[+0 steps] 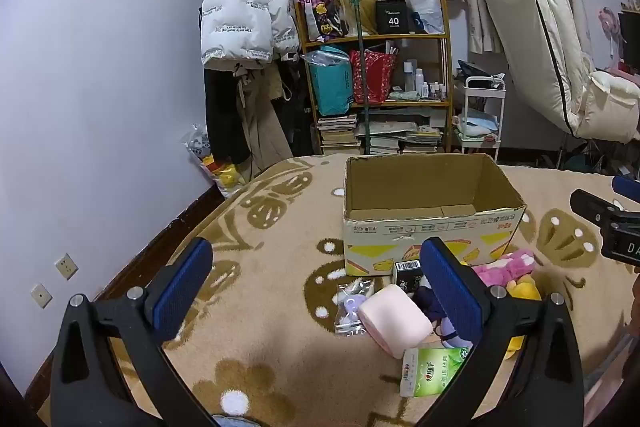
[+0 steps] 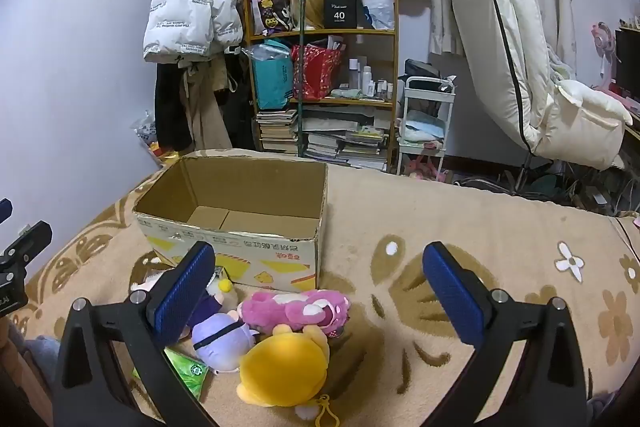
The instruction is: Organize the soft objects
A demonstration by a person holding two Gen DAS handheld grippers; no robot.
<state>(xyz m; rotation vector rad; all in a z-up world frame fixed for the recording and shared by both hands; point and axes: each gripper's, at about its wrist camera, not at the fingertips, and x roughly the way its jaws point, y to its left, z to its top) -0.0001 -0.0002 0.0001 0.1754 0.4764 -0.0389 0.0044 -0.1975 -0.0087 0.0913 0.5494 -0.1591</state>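
Note:
An open empty cardboard box (image 1: 432,211) stands on a beige patterned blanket; it also shows in the right wrist view (image 2: 236,223). In front of it lie a pink plush (image 2: 296,311), a yellow plush (image 2: 286,367), a purple plush (image 2: 222,343), a pink soft roll (image 1: 394,321), a green tissue pack (image 1: 434,371) and a clear packet (image 1: 354,303). My left gripper (image 1: 316,289) is open and empty above the blanket, left of the pile. My right gripper (image 2: 320,291) is open and empty, just above the plush toys.
The blanket (image 2: 460,227) covers a bed whose left edge meets a wall (image 1: 100,87). Beyond the bed stand a cluttered shelf (image 1: 376,75), hanging coats (image 1: 244,7), a small white cart (image 2: 426,123) and a leaning cream mattress (image 2: 516,47).

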